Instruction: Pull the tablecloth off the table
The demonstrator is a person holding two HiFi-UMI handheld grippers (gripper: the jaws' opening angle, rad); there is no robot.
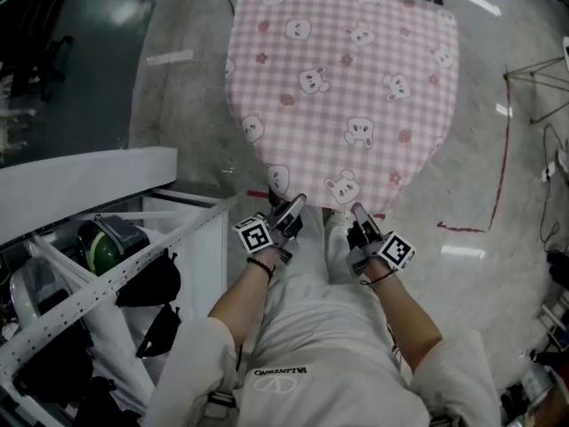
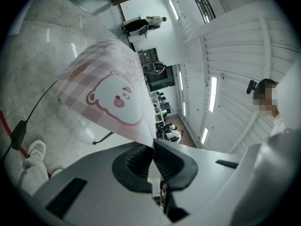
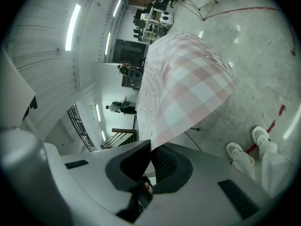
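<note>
Pink tablecloth [image 1: 342, 78], one, in left hand-held gripper [image 1: 297, 203] and right hand-held gripper [image 1: 358, 211].

Floor [image 1: 498, 149]: pale, glossy stone under you, marked with red tape lines [image 1: 505, 140]; your white shoes [image 3: 242, 154] stand on it. Table: hidden from you beneath the pink checked tablecloth [image 1: 342, 78] with bear prints, which lies spread over it.

A pink checked, bunny-print tablecloth [image 1: 342, 78] lies spread out. At its near hem, the left gripper [image 1: 292, 206] and right gripper [image 1: 359, 214] touch it side by side.
</note>
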